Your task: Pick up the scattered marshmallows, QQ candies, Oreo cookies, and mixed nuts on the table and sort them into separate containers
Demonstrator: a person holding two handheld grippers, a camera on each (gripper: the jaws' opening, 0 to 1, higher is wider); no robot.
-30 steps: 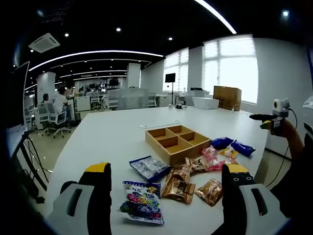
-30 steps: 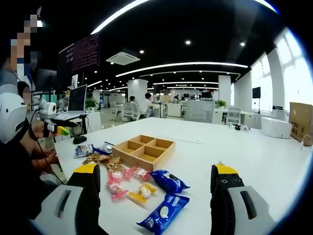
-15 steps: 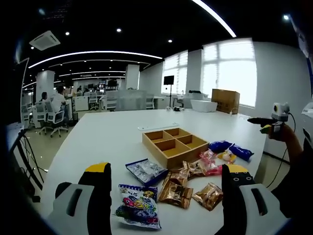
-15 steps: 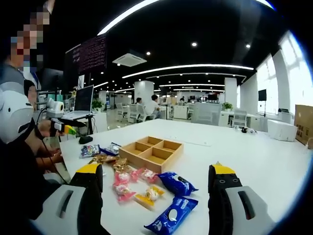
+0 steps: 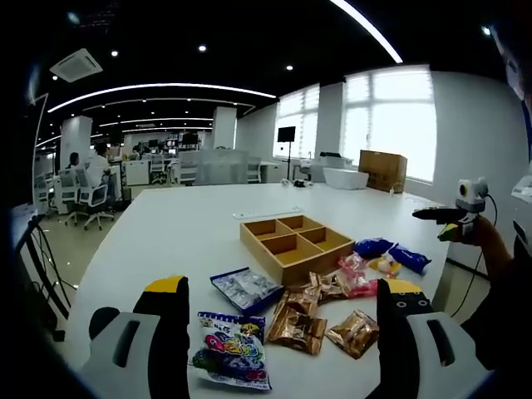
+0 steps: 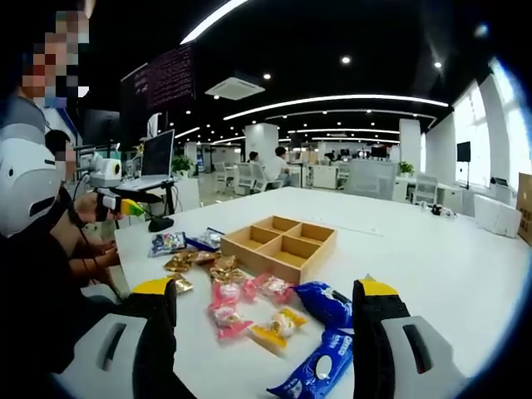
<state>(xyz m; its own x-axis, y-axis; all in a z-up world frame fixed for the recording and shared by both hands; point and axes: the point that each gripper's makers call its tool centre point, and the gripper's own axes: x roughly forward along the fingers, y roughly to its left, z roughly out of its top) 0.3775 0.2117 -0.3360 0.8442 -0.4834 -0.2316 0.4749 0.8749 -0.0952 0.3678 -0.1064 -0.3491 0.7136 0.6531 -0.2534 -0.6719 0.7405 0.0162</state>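
Both views closer to tray (image 5: 297, 245)

You've got print on the candy bag (image 5: 233, 357) and blue cookie packs (image 6: 316, 378), but none of it reads clearly.

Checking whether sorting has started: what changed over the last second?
Only the cameras shifted; no snack was taken. Both claws, left and right, stay open and empty. The packets, like the blue cookie pack, lie as before beside the empty wooden tray.
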